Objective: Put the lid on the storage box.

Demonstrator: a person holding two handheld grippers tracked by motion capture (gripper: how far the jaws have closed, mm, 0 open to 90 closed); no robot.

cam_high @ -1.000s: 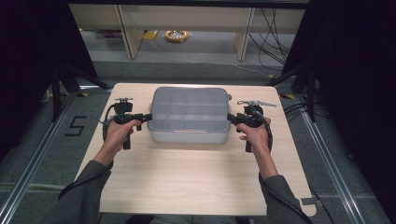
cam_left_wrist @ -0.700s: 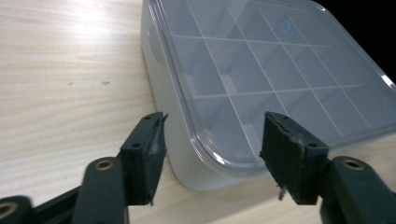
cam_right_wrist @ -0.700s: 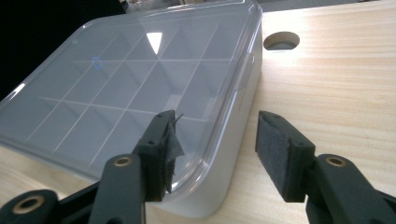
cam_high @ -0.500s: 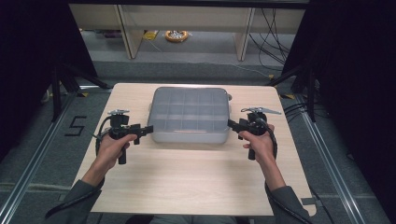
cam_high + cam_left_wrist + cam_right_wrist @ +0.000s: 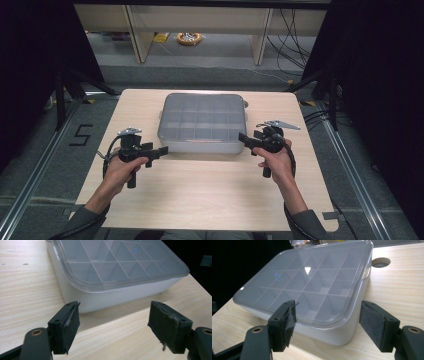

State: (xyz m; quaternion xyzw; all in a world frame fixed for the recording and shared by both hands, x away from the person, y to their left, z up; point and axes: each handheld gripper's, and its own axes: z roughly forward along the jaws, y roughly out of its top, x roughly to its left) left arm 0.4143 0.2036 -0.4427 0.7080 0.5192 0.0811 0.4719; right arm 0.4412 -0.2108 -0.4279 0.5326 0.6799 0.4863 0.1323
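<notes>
A grey compartment box [image 5: 202, 122] with a clear lid sits shut at the middle of the wooden table [image 5: 200, 190]. My left gripper [image 5: 163, 150] hovers just off the box's front left corner, jaws open and empty. The right gripper [image 5: 242, 138] stands at the front right corner, also open and empty. In the left gripper view the box [image 5: 120, 272] lies just beyond the open gripper [image 5: 115, 327], apart from both pads. The right gripper view shows the box's near corner [image 5: 312, 282] between and just past the gripper [image 5: 328, 325]. The lid's dividers show several empty-looking cells.
A round hole [image 5: 380, 262] pierces the table beside the box's far right corner. Beyond the table's far edge stand shelf legs [image 5: 137, 35] and a yellow ring-shaped thing [image 5: 189, 38] on the floor. Black stands and cables [image 5: 320, 85] flank both sides.
Both grippers have drawn back from the box's left and right sides toward the person, ending near its front corners. The box has not moved.
</notes>
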